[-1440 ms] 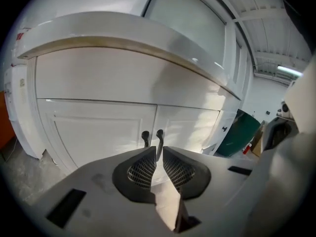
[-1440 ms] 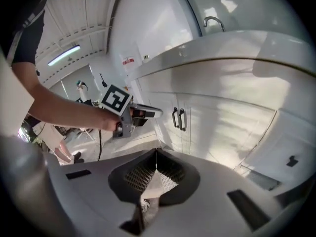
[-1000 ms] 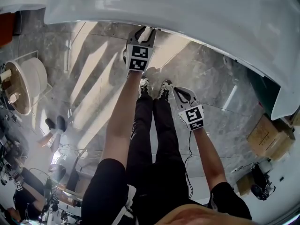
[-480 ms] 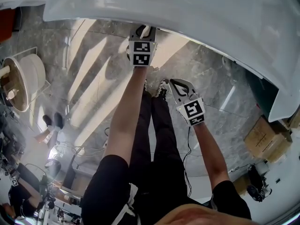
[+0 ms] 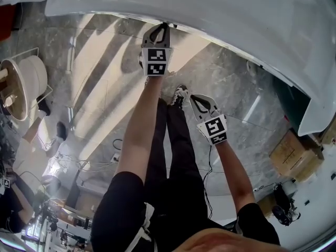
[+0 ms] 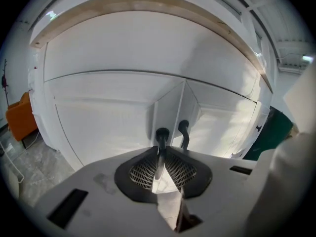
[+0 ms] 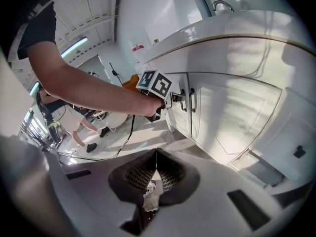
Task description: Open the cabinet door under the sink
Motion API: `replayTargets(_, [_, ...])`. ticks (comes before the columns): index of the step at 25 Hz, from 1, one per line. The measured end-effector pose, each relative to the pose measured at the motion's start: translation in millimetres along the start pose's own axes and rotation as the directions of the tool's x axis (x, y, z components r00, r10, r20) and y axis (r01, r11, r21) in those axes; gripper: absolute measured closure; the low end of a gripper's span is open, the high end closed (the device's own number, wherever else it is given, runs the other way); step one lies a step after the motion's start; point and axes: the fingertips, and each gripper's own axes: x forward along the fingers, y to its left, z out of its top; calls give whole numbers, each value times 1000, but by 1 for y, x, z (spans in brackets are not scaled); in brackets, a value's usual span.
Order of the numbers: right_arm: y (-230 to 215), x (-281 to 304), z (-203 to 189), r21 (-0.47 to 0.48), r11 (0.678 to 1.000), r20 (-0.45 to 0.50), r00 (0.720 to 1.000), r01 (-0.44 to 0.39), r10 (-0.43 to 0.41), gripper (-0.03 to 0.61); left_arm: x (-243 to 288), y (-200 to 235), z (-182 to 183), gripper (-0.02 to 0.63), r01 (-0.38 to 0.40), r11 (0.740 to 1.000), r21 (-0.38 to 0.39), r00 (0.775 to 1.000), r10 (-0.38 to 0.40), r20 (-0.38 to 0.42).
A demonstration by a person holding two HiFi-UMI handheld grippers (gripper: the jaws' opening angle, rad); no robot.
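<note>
Two white cabinet doors sit under the white sink counter [image 5: 236,14]. The left door [image 6: 98,122] and right door [image 6: 227,127] each carry a dark bar handle at the middle seam. My left gripper [image 6: 161,149] is shut on the left door's handle [image 6: 161,134]. That door's edge stands slightly out from the seam. The right door's handle [image 6: 183,128] is free beside it. In the head view the left gripper [image 5: 165,25] touches the cabinet front just under the counter. My right gripper [image 5: 193,97] hangs lower, away from the cabinet, shut with nothing in it [image 7: 156,166].
My legs and shoes [image 5: 180,94] stand on the marble floor below the cabinet. A cardboard box [image 5: 294,154] and a green object [image 5: 289,101] lie at the right. A round white fixture in a wire rack [image 5: 23,88] and cables [image 5: 105,161] lie at the left.
The left gripper has moved slightly closer to the cabinet, and its fingers now meet at the tips. The right gripper has drifted a little. My feet have shifted.
</note>
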Motion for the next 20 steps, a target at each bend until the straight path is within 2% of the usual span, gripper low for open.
replayTargets(4, [-2,4,-6,-14,1000,-14,1000,-1,0,520,-15,1,-12,565,5,1000,27,1000,-5,-11])
replayTargets(9, [-2,16,12,-22,1000,12,1000,3,-3,518,-38,3,-26,566,23,999,48,1000,-22,-20])
replayTargets(14, [19,35,36,-81,995,26,998,-51,54,519,-62,9,-41,566,30,998,47,999,-29,-22])
replayTargets(20, [40,52,43,-130,986,3,994,-105,107,520,-82,17,-57,566,42,996,73,998,-38,-57])
